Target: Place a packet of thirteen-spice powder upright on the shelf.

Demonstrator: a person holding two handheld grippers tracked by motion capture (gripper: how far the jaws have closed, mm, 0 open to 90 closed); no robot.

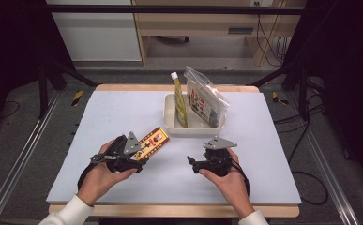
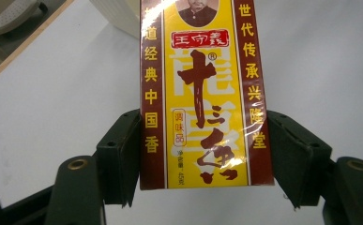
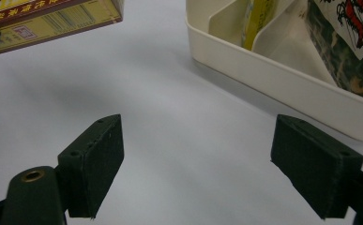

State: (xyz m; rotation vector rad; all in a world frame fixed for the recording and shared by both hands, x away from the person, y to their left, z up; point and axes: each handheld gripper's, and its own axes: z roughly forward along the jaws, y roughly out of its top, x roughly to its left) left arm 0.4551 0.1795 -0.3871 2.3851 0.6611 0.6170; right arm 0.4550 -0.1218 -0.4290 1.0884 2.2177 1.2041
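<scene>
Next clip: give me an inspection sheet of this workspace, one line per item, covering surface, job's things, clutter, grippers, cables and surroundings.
Surface: pale grey mat on a wooden table.
Job's things: yellow and maroon box; cream divided tray holding an upright yellow sachet and a clear pouch.
Clutter: nothing seen.
Grippers: left hand-held gripper shut on the box's sides; right hand-held gripper open above bare mat, beside the tray.
Cables: loose cables on the floor right of the table.
Surroundings: wooden furniture behind, dark frame rails at the sides.
</scene>
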